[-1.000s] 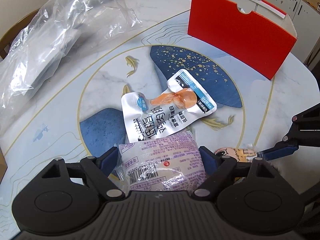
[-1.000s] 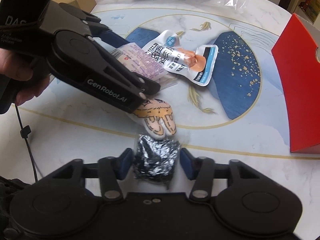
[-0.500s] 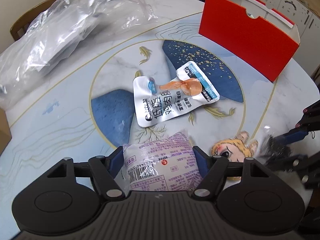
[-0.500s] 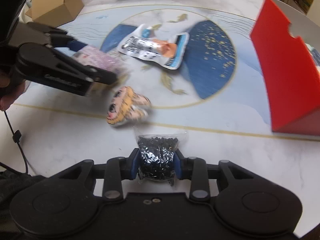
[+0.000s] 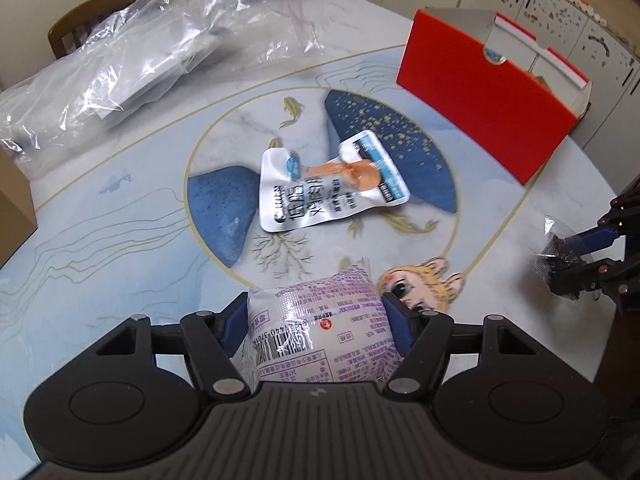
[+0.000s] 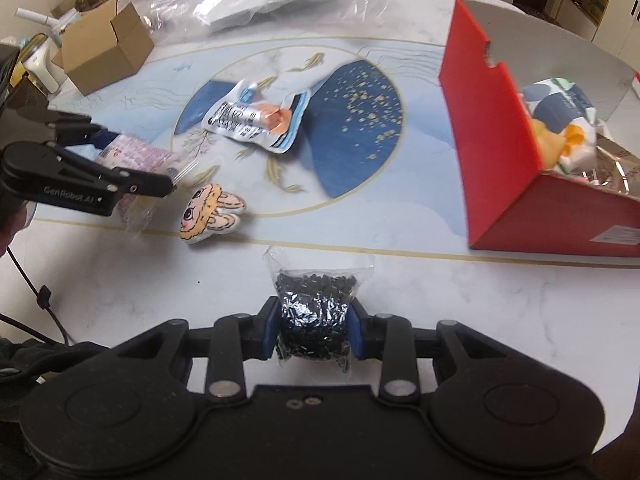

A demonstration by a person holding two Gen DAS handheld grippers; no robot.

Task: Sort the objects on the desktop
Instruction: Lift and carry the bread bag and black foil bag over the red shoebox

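Note:
My left gripper (image 5: 316,312) grips a purple-printed snack packet (image 5: 320,332), its jaws still closing, both blue pads pressing its sides. It is held just above the table. My right gripper (image 6: 314,328) is shut on a small clear bag of black bits (image 6: 314,300), lifted off the table. A white chicken-snack pouch (image 5: 320,196) lies in the middle of the round table. A cartoon-face plush (image 6: 210,212) lies beside the left gripper (image 6: 140,162). The open red box (image 6: 492,132) stands to the right with several packets inside.
A large crumpled clear plastic bag (image 5: 120,48) covers the table's far left. A cardboard box (image 6: 104,48) sits at the far left edge, with a wooden chair (image 5: 92,28) behind. The table's rim (image 6: 560,320) curves near the right gripper. A black cable (image 6: 36,292) hangs at left.
Both grippers have closed on their packets and lifted them. The right one has carried the black bag away from the plush, rightward towards the red box. The left one has risen and rolled slightly.

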